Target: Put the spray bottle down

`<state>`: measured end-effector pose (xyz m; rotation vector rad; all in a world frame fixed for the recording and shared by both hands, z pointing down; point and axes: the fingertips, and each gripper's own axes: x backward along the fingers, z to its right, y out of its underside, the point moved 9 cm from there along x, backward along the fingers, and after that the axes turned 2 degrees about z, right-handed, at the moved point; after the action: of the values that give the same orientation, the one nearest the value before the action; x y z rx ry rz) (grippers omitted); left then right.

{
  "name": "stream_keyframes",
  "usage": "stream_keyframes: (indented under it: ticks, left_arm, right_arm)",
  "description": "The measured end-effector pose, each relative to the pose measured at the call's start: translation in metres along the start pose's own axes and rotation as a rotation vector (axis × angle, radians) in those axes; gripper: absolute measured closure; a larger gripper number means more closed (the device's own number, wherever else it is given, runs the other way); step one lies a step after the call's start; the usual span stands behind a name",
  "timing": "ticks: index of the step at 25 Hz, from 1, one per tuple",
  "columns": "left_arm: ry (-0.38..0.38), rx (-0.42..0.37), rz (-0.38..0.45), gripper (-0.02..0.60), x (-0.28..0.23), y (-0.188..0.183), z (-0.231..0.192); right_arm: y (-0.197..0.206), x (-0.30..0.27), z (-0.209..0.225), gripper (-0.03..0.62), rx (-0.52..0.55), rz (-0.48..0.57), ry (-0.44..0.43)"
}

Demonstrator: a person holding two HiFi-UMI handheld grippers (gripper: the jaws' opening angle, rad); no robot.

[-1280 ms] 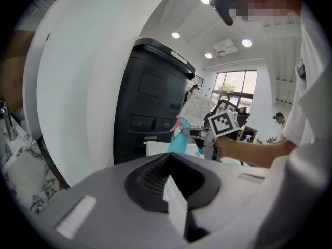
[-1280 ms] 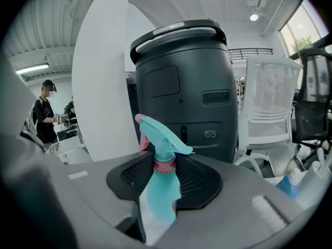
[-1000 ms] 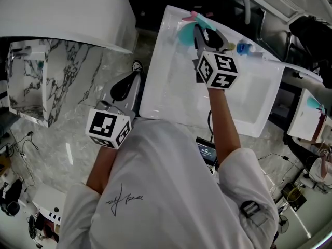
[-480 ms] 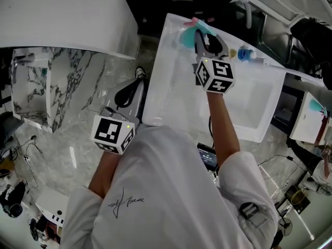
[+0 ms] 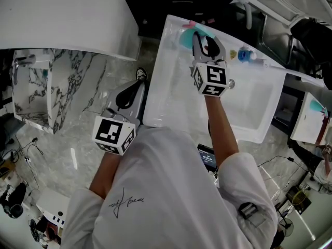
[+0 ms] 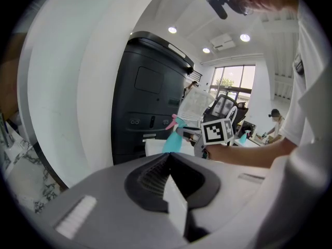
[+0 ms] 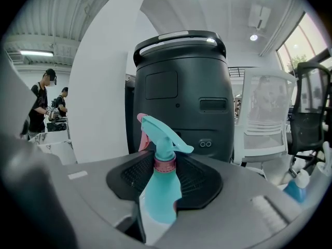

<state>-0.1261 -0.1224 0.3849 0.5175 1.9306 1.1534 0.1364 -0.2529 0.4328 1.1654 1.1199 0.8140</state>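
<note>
A teal spray bottle (image 7: 160, 193) with a pink trigger stands upright between my right gripper's (image 7: 162, 214) jaws, which are shut on its body. In the head view that gripper (image 5: 199, 39) reaches over the far left corner of the white table (image 5: 171, 92), with the bottle (image 5: 188, 35) at its tip. Whether the bottle's base touches the table is hidden. My left gripper (image 5: 126, 93) hangs low beside the table's left edge, over the marble floor, shut with nothing in it. From the left gripper view the bottle (image 6: 171, 140) shows far off.
A small blue bottle (image 5: 244, 52) lies on the table to the right of my right gripper. A tall black machine (image 7: 181, 97) stands behind the table, with a white chair (image 7: 264, 123) to its right. People (image 7: 41, 108) stand far left.
My right gripper has rolled slightly and shifted a little left over the table, still holding the bottle. The left gripper has stayed where it was.
</note>
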Motion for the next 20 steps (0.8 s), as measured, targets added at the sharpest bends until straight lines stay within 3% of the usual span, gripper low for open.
stream_keyframes:
  ticks: [5, 10, 20]
  left_arm:
    - [0.005, 0.009, 0.002, 0.534, 0.0005, 0.0012, 0.0025]
    - [0.012, 0.007, 0.005, 0.534, 0.0003, 0.0008, 0.0046]
    - [0.020, 0.010, 0.003, 0.534, 0.0016, 0.0045, 0.0086]
  right_arm:
    - [0.0017, -0.0009, 0.0010, 0.468, -0.022, -0.023, -0.019]
    - [0.0038, -0.0004, -0.0006, 0.427, -0.041, -0.034, -0.040]
    - [0.0025, 0.0063, -0.0013, 0.427, -0.041, -0.048, -0.031]
